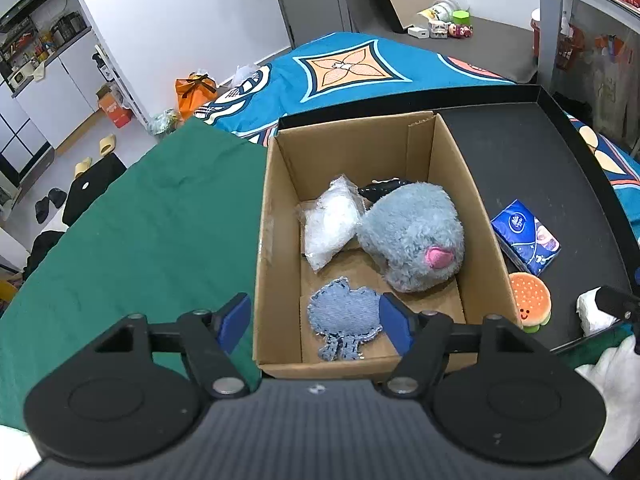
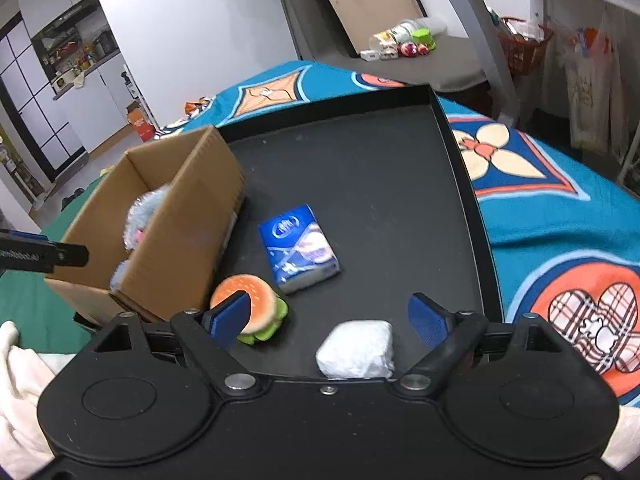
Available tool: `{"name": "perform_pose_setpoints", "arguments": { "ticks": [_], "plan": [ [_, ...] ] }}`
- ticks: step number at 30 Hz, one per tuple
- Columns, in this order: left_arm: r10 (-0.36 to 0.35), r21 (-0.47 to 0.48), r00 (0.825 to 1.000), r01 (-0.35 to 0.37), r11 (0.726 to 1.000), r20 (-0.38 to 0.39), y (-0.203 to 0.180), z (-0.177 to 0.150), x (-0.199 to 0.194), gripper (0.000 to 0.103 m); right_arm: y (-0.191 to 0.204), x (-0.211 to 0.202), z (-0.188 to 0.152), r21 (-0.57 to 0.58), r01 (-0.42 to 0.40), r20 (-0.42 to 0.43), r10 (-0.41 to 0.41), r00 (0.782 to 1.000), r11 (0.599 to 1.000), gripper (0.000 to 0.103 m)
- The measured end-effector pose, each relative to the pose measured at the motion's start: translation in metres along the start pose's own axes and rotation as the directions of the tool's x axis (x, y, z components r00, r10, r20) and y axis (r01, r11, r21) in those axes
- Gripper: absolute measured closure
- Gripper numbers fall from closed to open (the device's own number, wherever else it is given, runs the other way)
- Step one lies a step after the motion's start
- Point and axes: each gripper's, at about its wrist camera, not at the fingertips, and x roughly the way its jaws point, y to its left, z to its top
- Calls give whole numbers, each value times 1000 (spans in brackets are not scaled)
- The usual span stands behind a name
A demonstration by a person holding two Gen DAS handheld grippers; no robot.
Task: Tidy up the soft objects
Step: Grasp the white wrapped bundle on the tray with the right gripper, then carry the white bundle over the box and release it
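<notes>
The left tool (image 1: 314, 322) is hanging released over the near end of the box (image 1: 484, 216), its blue pads spread either side of the denim patch (image 1: 343, 322), which is lying flat on the box floor and touching neither pad. The right tool (image 2: 329, 322) is also standing wide and released, pointing down at the white packet (image 2: 356, 349) on the black tray (image 2: 460, 168); nothing is being gripped.

The step in hand looks like picking up the white packet. To do it well, the right tool should be coming down so both pads are straddling the packet's short sides, closing gently since it will squash, then lifting clear over the box wall before letting go. The left pad is sitting close to the burger toy (image 2: 250, 312), so it is worth keeping clear of it on the way down.

The packet is looking soft, crinkled and roughly rectangular, lying near the tray's front edge, between the right tool's pads but below them. The burger toy is resting against the box's outer corner, and the blue tissue pack (image 2: 298, 248) is lying just beyond it on the tray. Already in the box are the grey plush (image 1: 412, 236), a clear bag (image 1: 330, 224) leaning beside it, and the denim patch.
</notes>
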Motion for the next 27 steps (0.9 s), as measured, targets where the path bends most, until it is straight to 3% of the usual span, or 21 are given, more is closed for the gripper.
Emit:
{"name": "perform_pose_setpoints", "arguments": {
  "ticks": [10,18,21,23,27],
  "plan": [
    [21,8,1000,-21,1000,-15,-5,6,5,32,-13,19,-12,12,63,-68,-62,996,998,18],
    [25,14,1000,-24,1000,-19,-7,5,8,31,-7,33,-19,-37,67,-106,-70,992,997,18],
    [30,25,999,-29,999,-25,-9,4,10,31,-1,34,-21,-82,65,-112,-74,991,995,28],
    [32,30,999,-31,999,-25,-9,3,10,31,-1,34,-21,-88,79,-119,-89,989,993,55],
    [33,36,999,-32,999,-15,-9,2,8,31,-8,30,-18,-71,91,-110,-99,989,993,56]
  ]
}}
